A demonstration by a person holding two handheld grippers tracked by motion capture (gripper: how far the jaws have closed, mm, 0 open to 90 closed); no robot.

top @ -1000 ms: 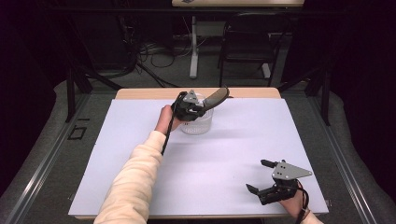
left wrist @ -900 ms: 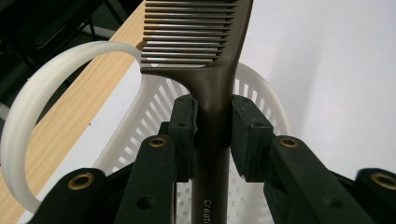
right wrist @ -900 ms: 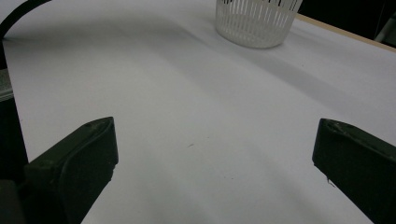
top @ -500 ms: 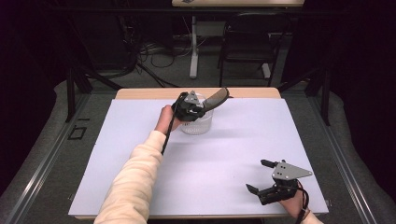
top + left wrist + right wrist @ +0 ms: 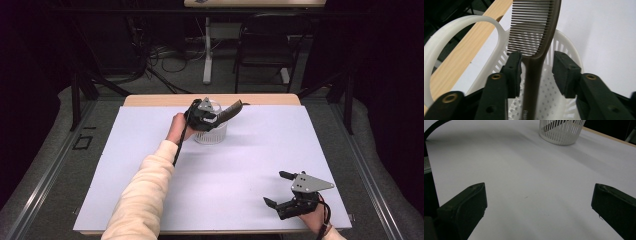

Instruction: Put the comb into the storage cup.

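A dark brown comb (image 5: 231, 111) slants out of a white slotted basket (image 5: 210, 135) at the far middle of the table. Its handle (image 5: 532, 82) runs down into the basket between the jaws of my left gripper (image 5: 213, 119). Those jaws have just been opening. In the left gripper view the handle lies against the left pad (image 5: 514, 70), and a clear gap separates it from the right pad (image 5: 564, 72). The comb's teeth (image 5: 531, 27) point past the basket rim (image 5: 567, 43). My right gripper (image 5: 273, 188) rests open near the front right edge, with bare table between its jaws (image 5: 539, 202).
A white sheet (image 5: 125, 165) covers the table, and a wooden edge (image 5: 150, 100) runs along the far side. The basket has a looped white handle (image 5: 454, 27). In the right gripper view the basket (image 5: 561, 132) stands far ahead. A chair and cables sit beyond the table.
The comb's free end has dipped slightly toward the basket. Neither hand has moved.
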